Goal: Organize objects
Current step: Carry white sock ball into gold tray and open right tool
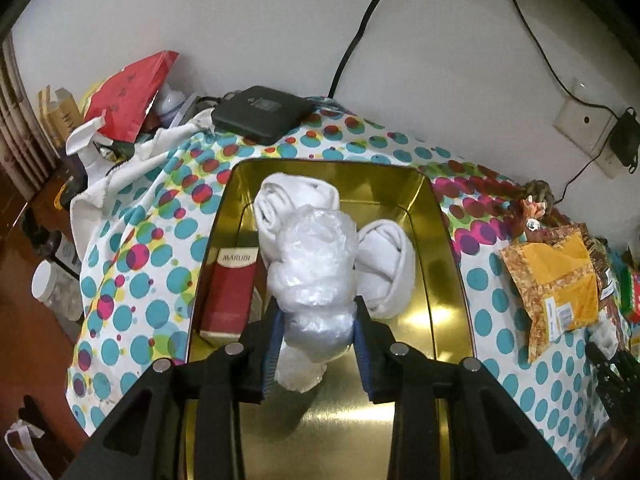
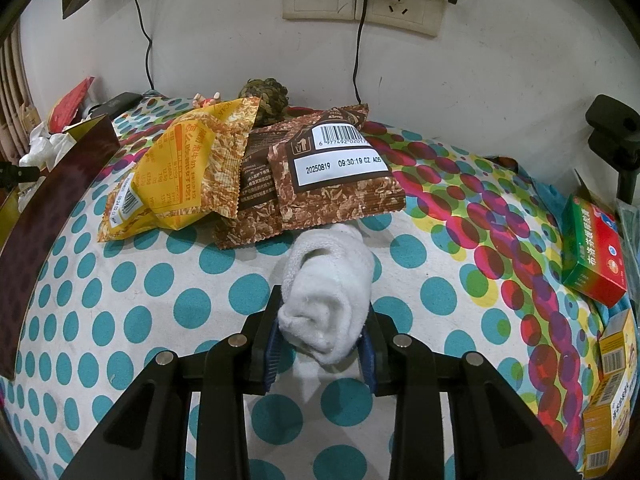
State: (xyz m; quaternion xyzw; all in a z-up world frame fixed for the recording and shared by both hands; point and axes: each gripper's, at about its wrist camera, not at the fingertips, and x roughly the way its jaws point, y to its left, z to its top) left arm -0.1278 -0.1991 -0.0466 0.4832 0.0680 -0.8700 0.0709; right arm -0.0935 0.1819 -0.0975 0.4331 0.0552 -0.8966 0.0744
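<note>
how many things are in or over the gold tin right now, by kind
rolled white socks: 2
red box: 1
plastic bag bundle, held over the gold tin by the left gripper: 1
total: 4

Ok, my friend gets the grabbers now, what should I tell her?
Left gripper: shut on the crumpled plastic bag, held over the gold tin.
Right gripper: shut on a rolled white sock, over the dotted cloth.
Done: two rolled socks and the red Marubi box are in the tin.
Left: drop the bag in, bring the sock over; snack packets and the green-red box remain outside the tin.
</note>
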